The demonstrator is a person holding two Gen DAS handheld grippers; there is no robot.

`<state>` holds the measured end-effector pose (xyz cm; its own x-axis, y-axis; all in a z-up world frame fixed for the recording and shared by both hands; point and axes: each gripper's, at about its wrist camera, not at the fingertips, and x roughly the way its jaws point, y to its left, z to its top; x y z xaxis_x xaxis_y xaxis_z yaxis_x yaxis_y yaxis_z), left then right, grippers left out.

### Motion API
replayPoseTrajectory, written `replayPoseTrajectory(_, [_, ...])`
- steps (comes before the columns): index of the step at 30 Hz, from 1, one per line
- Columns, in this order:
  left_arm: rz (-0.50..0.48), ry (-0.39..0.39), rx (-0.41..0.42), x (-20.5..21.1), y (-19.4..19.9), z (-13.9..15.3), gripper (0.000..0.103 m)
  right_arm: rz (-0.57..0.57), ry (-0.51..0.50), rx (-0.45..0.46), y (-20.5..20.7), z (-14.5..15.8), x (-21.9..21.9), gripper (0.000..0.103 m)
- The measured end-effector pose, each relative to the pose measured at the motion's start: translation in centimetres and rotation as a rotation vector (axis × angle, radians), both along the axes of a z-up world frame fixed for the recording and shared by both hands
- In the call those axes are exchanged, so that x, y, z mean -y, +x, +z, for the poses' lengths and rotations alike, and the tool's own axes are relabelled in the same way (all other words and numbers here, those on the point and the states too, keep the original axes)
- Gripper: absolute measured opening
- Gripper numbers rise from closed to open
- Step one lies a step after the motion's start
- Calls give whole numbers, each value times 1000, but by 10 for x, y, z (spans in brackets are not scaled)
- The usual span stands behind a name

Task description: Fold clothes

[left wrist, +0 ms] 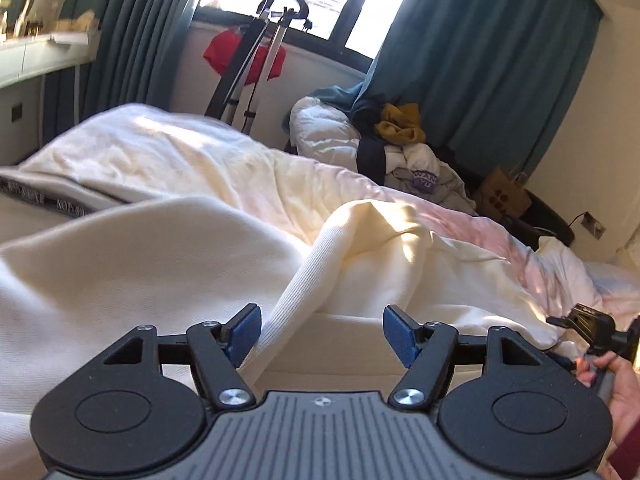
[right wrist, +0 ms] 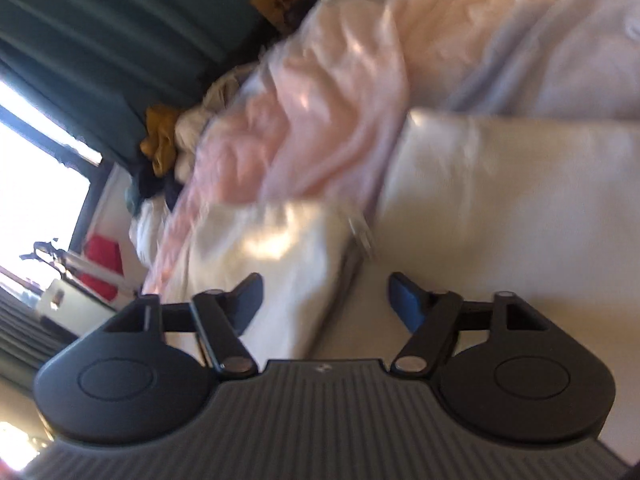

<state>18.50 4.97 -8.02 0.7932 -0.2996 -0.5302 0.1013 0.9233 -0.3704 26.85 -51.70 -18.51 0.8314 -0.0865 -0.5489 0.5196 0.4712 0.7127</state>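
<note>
Left gripper (left wrist: 322, 330): jaws apart, blue pads well separated; nothing is pinched between them.
Cream garment (left wrist: 168, 256): a knitted cream piece spread over the near part of the bed, filling the near left of the left wrist view.
Ribbed sleeve (left wrist: 316, 276): a long ribbed strip of the same garment runs from a raised fold down toward the left gripper and passes just beside its left pad; I cannot tell whether it touches that pad.
Right gripper (right wrist: 326, 296): jaws apart, with no cloth clamped; the view is rolled on its side and blurred.
Under the right gripper: a cream fabric edge (right wrist: 304, 276) lies in the gap, with the pale bed surface (right wrist: 500, 240) to the right of it.
Duvet (left wrist: 224, 168): pale cream and pink bedding crumpled across the far side of the bed.
Clothes pile (left wrist: 400, 136): white, dark and mustard items heaped at the far right, against the teal curtain (left wrist: 480, 60).
Window side: a red cloth (left wrist: 224, 54) hangs behind a leaning metal stand (left wrist: 262, 60) below the bright window.
Person's hand (left wrist: 616, 384): at the near right edge of the left wrist view, gripping the handle of the other tool.
</note>
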Motion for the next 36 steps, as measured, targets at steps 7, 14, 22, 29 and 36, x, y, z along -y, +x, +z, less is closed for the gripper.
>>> replayPoseTrajectory(7, [-17, 6, 33, -1, 11, 0, 70, 54, -234, -22, 47, 56, -10, 19])
replayPoseTrajectory(14, [-32, 47, -3, 4, 21, -4, 69, 117, -396, 111, 83, 155, -18, 10])
replayPoseTrajectory(22, [-52, 66, -37, 8, 29, -10, 67, 89, -394, -57, 49, 115, 17, 10])
replayPoseTrajectory(29, [-51, 100, -59, 9, 29, -10, 66, 173, -305, -257, 23, 48, 38, 15])
replayPoseTrajectory(36, [-43, 102, -69, 11, 30, -10, 66, 206, -410, -377, 30, 66, 25, 37])
